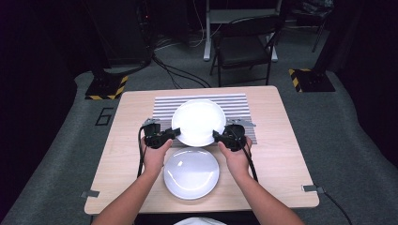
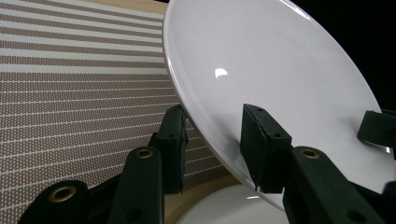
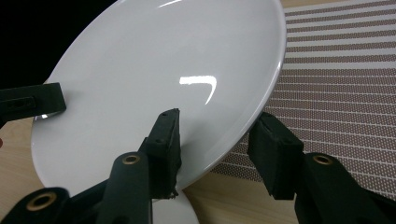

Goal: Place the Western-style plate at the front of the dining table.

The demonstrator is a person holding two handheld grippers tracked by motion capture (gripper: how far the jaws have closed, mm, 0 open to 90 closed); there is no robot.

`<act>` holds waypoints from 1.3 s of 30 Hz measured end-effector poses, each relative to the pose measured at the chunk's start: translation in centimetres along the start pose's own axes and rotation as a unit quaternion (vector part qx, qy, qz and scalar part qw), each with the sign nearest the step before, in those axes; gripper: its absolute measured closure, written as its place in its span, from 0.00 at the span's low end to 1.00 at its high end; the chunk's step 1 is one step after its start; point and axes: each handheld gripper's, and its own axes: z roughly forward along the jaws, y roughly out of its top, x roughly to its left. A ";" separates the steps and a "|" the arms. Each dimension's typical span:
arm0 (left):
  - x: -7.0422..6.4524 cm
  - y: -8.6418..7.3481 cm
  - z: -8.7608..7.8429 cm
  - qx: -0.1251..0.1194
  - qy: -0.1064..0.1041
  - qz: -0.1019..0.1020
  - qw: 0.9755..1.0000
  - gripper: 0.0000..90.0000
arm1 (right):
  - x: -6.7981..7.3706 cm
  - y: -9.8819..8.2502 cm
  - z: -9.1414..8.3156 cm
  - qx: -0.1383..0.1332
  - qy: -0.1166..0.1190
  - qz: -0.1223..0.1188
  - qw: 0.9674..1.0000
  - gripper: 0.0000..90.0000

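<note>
Left hand-held gripper (image 1: pixel 174 132) is clamped on the left rim of a round, glossy white plate (image 1: pixel 198 122), one black jaw over the upper face and the other under the rim, as the left gripper view shows (image 2: pixel 212 140) (the jaws look apart there, yet the plate's edge fills the gap between them). Right hand-held gripper (image 1: pixel 217 136) grips the opposite, right rim of the same plate in the same way: in the right gripper view (image 3: pixel 217 147) one jaw lies on the shiny face and the other sits beneath the edge.

Between the two, the white plate (image 2: pixel 261 65) is held tilted, its near edge lower than its far edge, above the middle of the bench (image 1: pixel 136 105). Under and beyond it lies a grey and white striped rectangular placemat (image 1: pixel 164 105), spread toward the far edge of the bench; its dotted weave is plain in both gripper views (image 3: pixel 345 70).

A second round white plate (image 1: pixel 191 173) lies flat on the pale wooden bench near the near edge, just in front of the held one and between the person's forearms. Its rim peeks in at the bottom of the left gripper view (image 2: pixel 219 207).
</note>
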 end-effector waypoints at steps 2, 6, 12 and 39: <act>0.1 0.1 0.0 -0.002 0.001 0.002 1.000 0.68 | 0.0 0.1 0.1 0.000 0.001 0.000 1.000 0.60; 0.3 0.2 0.0 -0.004 0.006 -0.003 1.000 0.69 | 0.2 0.2 0.5 0.001 0.002 -0.001 1.000 0.60; 0.7 0.3 0.1 -0.003 0.009 -0.006 1.000 0.70 | 0.2 0.2 1.1 0.006 0.003 0.001 1.000 0.60; 1.9 0.6 1.7 -0.004 0.020 -0.025 0.999 0.71 | 0.0 1.0 3.1 0.017 -0.009 -0.013 1.000 0.60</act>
